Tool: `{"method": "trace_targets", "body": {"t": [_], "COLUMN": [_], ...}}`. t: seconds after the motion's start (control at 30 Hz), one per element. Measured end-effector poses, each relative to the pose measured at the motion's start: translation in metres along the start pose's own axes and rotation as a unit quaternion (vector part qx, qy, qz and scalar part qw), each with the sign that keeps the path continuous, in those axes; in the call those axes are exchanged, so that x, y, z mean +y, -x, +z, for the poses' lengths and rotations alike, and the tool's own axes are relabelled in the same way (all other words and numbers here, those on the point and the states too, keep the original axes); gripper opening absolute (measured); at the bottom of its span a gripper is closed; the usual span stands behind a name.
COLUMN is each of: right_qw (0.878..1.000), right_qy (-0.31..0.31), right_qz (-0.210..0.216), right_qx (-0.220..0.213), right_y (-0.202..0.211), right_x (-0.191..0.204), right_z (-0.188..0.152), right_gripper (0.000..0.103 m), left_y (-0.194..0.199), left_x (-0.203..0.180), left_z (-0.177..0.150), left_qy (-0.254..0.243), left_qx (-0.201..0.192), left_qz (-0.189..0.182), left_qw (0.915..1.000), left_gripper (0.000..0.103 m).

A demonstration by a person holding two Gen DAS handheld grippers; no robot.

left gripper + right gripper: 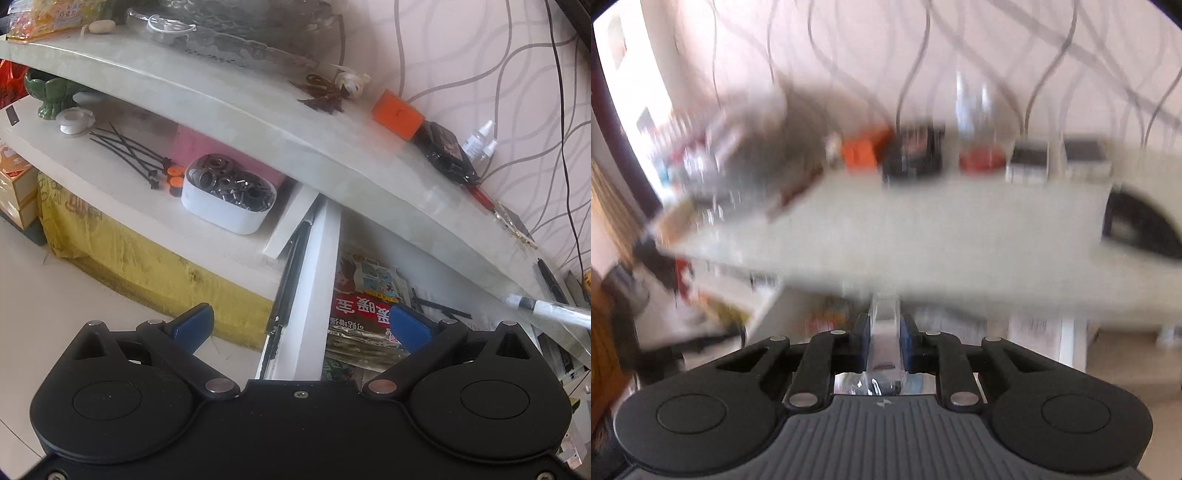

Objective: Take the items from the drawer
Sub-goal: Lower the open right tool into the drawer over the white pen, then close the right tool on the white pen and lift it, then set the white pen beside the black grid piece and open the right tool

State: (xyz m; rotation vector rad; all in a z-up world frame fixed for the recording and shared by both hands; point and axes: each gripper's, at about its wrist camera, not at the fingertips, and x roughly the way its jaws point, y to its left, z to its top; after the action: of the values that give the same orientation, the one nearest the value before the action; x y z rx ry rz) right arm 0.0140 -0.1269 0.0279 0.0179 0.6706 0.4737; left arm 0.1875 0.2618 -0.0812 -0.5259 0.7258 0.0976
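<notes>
Left wrist: jaws apart over glossy packets (364, 314) — right jaws clamp something clear, crinkly.

Right view blurred — held item (884, 354) unidentifiable.

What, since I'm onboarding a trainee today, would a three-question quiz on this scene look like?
1. True or false: the left gripper is shut.
2. Where does the red packet lie? A: in the open drawer. B: on the floor. C: between the left gripper's fingers.
3. Short answer: which gripper is closed on a pale object?

Key: 1 false, its jaws stand wide apart. 2 A. 3 the right gripper.
</notes>
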Motion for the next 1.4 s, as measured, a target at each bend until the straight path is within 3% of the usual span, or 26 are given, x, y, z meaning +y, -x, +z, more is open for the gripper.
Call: {"method": "trace_targets", "body": {"t": [0.1, 0.17, 0.23, 0.3, 0.37, 0.4, 0.57, 0.73, 0.8, 0.83, 1.03, 1.4], "right_qw": [0.996, 0.995, 0.998, 0.998, 0.997, 0.995, 0.974, 0.956, 0.954, 0.953, 0.957, 0.986], "right_qy": [0.026, 0.026, -0.012, -0.04, -0.037, -0.028, 0.036, 0.083, 0.106, 0.118, 0.106, -0.009], "right_qz": [-0.062, -0.086, -0.068, -0.038, -0.014, -0.004, 0.017, 0.001, -0.003, -0.006, -0.016, 0.027], "right_qx": [-0.054, -0.043, -0.003, 0.028, 0.071, 0.096, 0.221, 0.28, 0.281, 0.28, 0.268, 0.163], "right_y": [-0.003, -0.022, -0.044, -0.057, -0.065, -0.07, -0.105, -0.14, -0.146, -0.149, -0.144, -0.055], "right_x": [-0.004, -0.018, -0.038, -0.048, -0.046, -0.043, -0.019, -0.001, 0.003, 0.005, 0.002, -0.012], "right_z": [0.015, 0.017, 0.01, -0.004, -0.018, -0.026, -0.064, -0.085, -0.087, -0.088, -0.089, -0.046], "right_gripper": [0.001, 0.001, 0.004, 0.014, 0.055, 0.056, 0.055, 0.054, 0.049, 0.03, 0.025, 0.02], "left_y": [0.0, 0.003, 0.006, 0.007, 0.007, 0.007, 0.003, 0.001, 0.003, 0.003, -0.002, -0.003], "left_x": [-0.001, -0.002, -0.003, -0.002, -0.001, 0.0, -0.007, -0.015, -0.015, -0.014, -0.007, -0.009], "left_z": [0.0, 0.0, 0.0, 0.0, 0.001, 0.002, 0.001, -0.001, -0.002, -0.002, -0.001, 0.0], "left_qy": [0.003, -0.002, -0.006, -0.007, -0.006, -0.005, -0.01, -0.019, -0.022, -0.021, -0.002, -0.011], "left_qx": [0.002, -0.002, -0.005, -0.006, -0.005, -0.005, 0.001, 0.003, 0.0, -0.001, 0.009, 0.011], "left_qz": [-0.007, -0.009, -0.01, -0.008, -0.005, -0.003, -0.012, -0.019, -0.014, -0.011, -0.016, -0.022], "left_qw": [1.0, 1.0, 0.9999, 0.9999, 1.0, 1.0, 0.9999, 0.9996, 0.9997, 0.9997, 0.9998, 0.9996], "left_gripper": [0.103, 0.103, 0.103, 0.103, 0.103, 0.103, 0.103, 0.103, 0.103, 0.103, 0.103, 0.103]}}
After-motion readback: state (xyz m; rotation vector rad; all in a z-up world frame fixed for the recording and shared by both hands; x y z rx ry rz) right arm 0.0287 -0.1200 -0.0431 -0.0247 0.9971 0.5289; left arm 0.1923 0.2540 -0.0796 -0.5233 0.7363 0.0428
